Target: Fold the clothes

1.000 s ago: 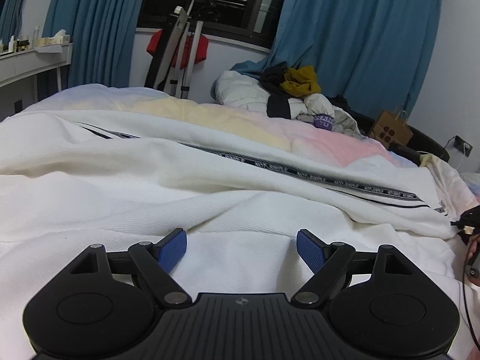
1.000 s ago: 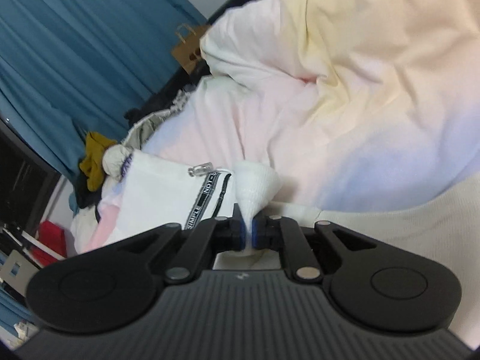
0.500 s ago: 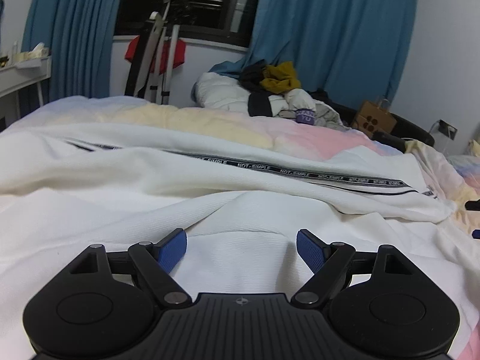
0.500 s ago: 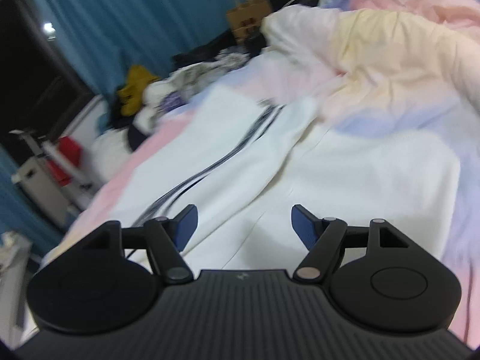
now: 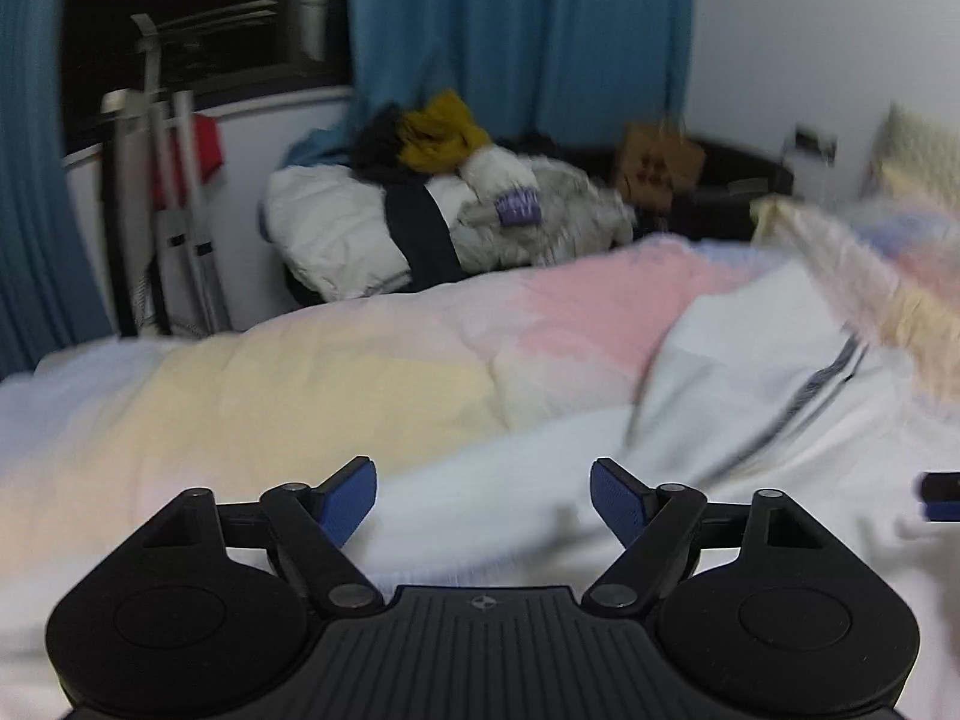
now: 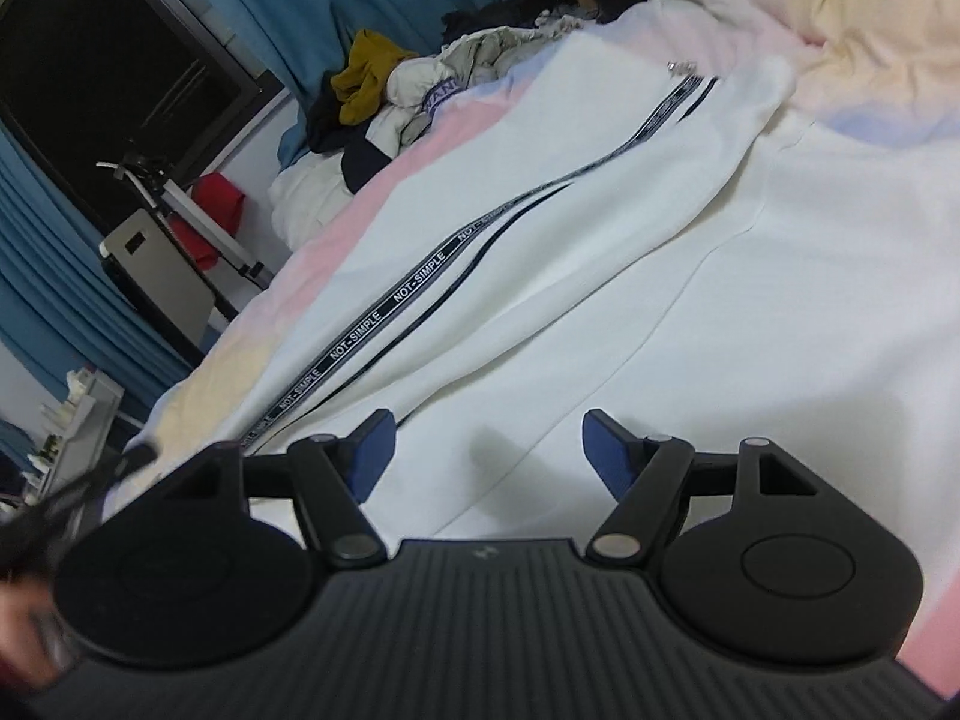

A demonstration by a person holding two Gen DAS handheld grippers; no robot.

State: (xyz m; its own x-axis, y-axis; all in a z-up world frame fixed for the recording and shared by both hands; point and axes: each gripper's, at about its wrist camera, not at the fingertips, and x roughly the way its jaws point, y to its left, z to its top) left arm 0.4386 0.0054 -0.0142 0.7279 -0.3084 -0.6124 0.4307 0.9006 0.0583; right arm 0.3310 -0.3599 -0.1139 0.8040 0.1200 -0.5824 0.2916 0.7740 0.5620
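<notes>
A white garment [image 6: 600,252] with a black "NOT-SIMPLE" tape stripe [image 6: 414,288] lies spread on the pastel duvet [image 6: 870,30]. My right gripper [image 6: 483,450] hovers over its near part, open, with only flat cloth below the blue pads. The left wrist view is blurred by motion. There my left gripper [image 5: 483,498] stands above the garment's edge [image 5: 510,480] and the duvet [image 5: 300,390], its jaws closing a little with nothing pinched between them. The striped part of the garment [image 5: 750,372] lies to its right.
A pile of clothes [image 5: 468,204] lies beyond the bed, a brown paper bag [image 5: 657,165] to its right. A metal folding rack [image 5: 162,210] stands by the dark window between blue curtains [image 5: 522,30]. A crumpled pastel cover [image 5: 870,276] rises at the right.
My right gripper let go of the white cloth corner, opened wide and swung back over the garment. My left gripper swung right and rose, its view shifting from the garment to the duvet.
</notes>
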